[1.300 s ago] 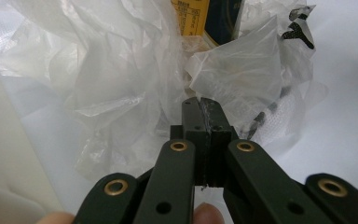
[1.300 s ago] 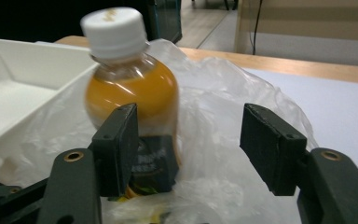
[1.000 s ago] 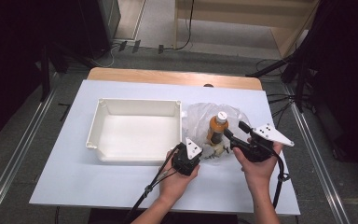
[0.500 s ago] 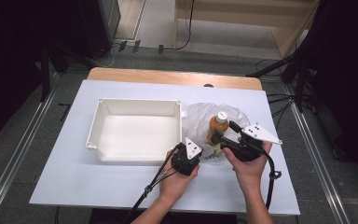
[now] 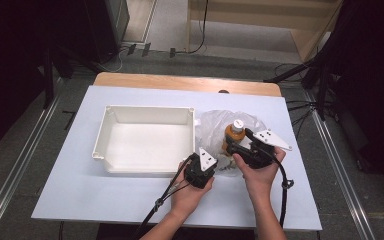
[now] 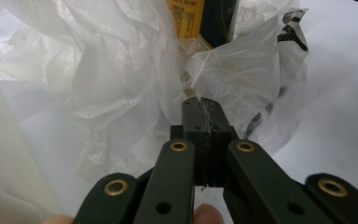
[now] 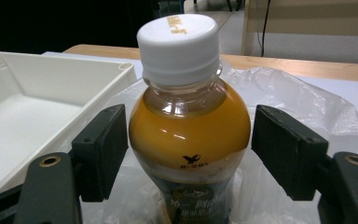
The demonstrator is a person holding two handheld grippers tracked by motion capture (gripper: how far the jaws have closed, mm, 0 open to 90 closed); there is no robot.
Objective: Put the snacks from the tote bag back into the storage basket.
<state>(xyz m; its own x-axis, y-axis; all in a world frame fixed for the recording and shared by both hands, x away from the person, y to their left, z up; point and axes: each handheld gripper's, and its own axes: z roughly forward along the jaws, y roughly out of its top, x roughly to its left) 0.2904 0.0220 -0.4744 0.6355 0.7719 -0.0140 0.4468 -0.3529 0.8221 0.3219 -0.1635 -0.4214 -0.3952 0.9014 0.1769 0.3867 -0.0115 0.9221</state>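
From the high view, one white tray (image 5: 111,131) lies on the pale table (image 5: 80,195), and at its 3 o'clock sits one crumpled clear plastic bag (image 5: 215,121) with one bottle (image 5: 234,134) of orange drink standing upright in it. Two hands come in from 6 o'clock: the left gripper (image 5: 206,163) sits at the tray's near right corner, reaching into the bag's near edge, and the right gripper (image 5: 238,140) is just at the bottle's 5 o'clock, its jaws either side of the bottle. In the left gripper view, the left gripper (image 6: 204,112) has its two jaws pressed together on a fold of the plastic bag (image 6: 121,84), with the bottle's yellow label (image 6: 186,18) at 12 o'clock behind the film. In the right gripper view, the right gripper (image 7: 189,144) has its two jaws standing apart, one at 9 o'clock and one at 3 o'clock of the bottle (image 7: 189,130); they have just been opening, the bottle stays between them, and a slim gap shows on each side. The white cap (image 7: 177,46) is on, and the tray (image 7: 37,84) lies at 10 o'clock.
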